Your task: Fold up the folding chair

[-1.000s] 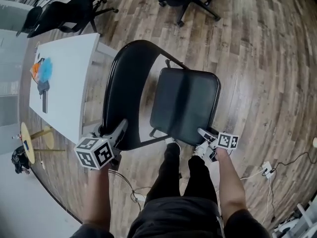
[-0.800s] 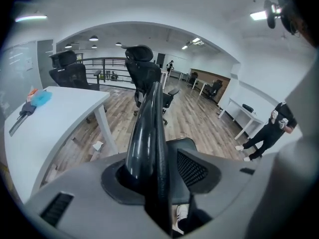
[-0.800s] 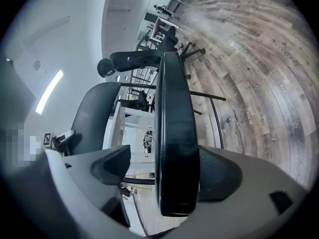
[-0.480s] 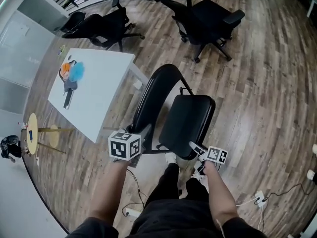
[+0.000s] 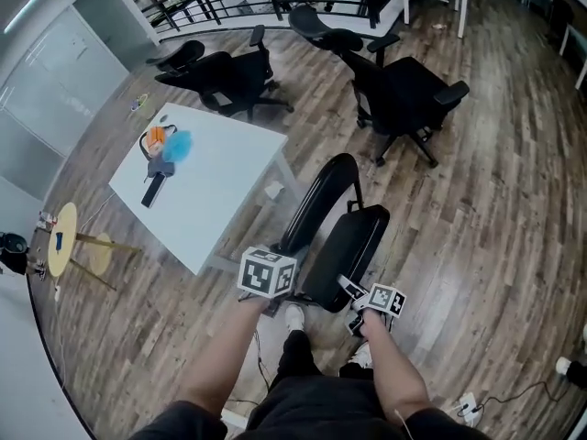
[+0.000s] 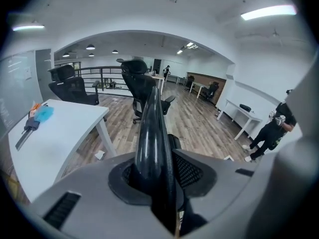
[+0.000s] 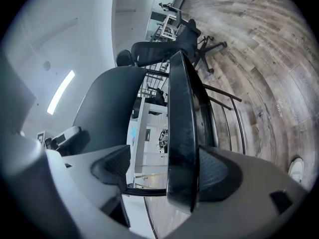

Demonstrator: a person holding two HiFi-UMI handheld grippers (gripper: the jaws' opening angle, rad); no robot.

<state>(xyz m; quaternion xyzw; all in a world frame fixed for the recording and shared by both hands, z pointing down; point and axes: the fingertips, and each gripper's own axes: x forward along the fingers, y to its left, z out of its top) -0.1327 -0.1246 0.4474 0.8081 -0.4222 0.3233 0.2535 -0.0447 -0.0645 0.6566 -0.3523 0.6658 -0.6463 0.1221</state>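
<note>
The black folding chair stands on the wood floor just ahead of my legs in the head view. Its seat (image 5: pixel 353 244) is tipped up steeply, close to the curved backrest (image 5: pixel 321 195). My left gripper (image 5: pixel 282 257) is at the backrest's near end. In the left gripper view the glossy black backrest rail (image 6: pixel 152 133) fills the gap of the left gripper (image 6: pixel 154 176); its jaws are closing and both pads touch the rail. My right gripper (image 5: pixel 347 290) is at the seat's near edge. In the right gripper view that edge (image 7: pixel 182 133) lies against one pad of the right gripper (image 7: pixel 167 177), with a gap to the other pad.
A white table (image 5: pixel 215 200) with an orange and blue thing (image 5: pixel 165 143) stands left of the chair. Black office chairs (image 5: pixel 404 90) (image 5: pixel 229 71) are behind it. A small round stool (image 5: pixel 60 236) is far left. A cable and plug (image 5: pixel 468 406) lie at the lower right.
Both grippers have risen with the chair. The seat has swung up from nearly flat to steep, close to the backrest. The head view now takes in more of the room.
</note>
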